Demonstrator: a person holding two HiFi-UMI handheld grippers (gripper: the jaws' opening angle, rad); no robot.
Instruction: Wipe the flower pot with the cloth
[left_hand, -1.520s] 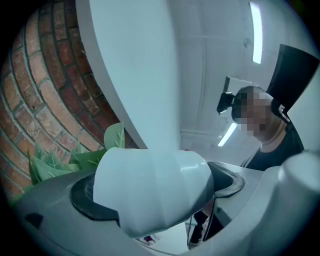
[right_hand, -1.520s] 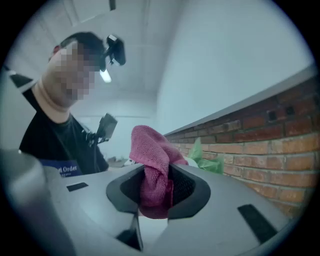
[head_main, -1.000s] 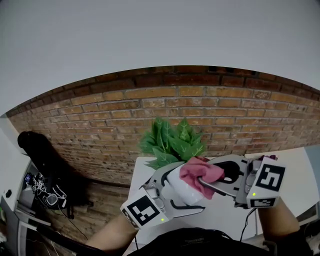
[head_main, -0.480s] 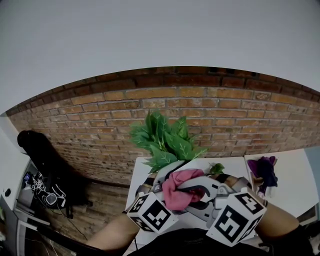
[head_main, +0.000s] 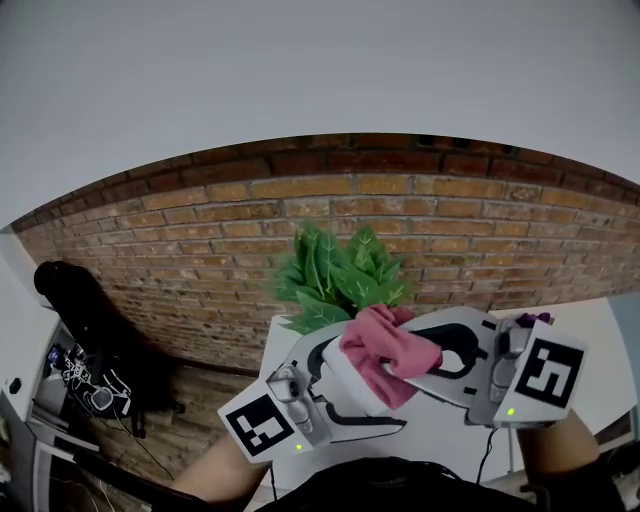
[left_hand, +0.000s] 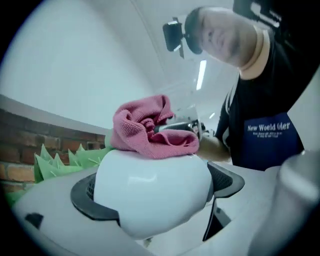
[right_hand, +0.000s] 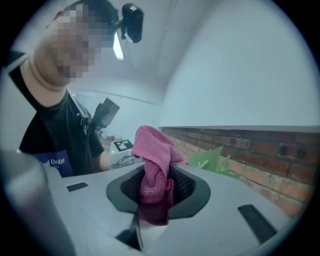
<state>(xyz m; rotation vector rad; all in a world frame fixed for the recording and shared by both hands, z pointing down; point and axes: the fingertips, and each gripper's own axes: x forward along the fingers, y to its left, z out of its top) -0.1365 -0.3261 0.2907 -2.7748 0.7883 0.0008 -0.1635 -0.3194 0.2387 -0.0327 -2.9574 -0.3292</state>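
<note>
Flower pot (head_main: 348, 378) (left_hand: 150, 177): white and round-bodied; it is seen above the white bench (head_main: 450, 428) in the head view. Whether it rests on the bench cannot be told.
Left hand-held gripper (head_main: 352, 392) (left_hand: 154, 200): clenched on the flower pot. One dark jaw pad is pressed to each side of the pot's body in the left gripper view.
Right hand-held gripper (head_main: 415, 355) (right_hand: 157, 189): closed on the cloth, which is pinched between the two dark pads. It is positioned just beside the pot, on the side opposite the left marker cube.
Cloth (head_main: 388, 345) (left_hand: 150, 127) (right_hand: 154, 165): pink and bunched. It is laid touching the pot's upper surface, on the far side from the left gripper's camera. A fold is seen hanging below the right jaws.
Plant (head_main: 338, 275) (left_hand: 60, 160) (right_hand: 216, 160): green leaves are observed beyond the pot, toward the brick wall.
Brick wall (head_main: 400, 205) (right_hand: 272, 150): recorded behind the pot and its leaves.
Marker cubes: the left one (head_main: 262, 425) is noted near the pot, at the gripper's rear; the right one (head_main: 545, 372) is farther from the pot, beyond the right jaws.
Person (left_hand: 265, 115) (right_hand: 50, 130): a dark shirt is visible behind the pot in both gripper views.
</note>
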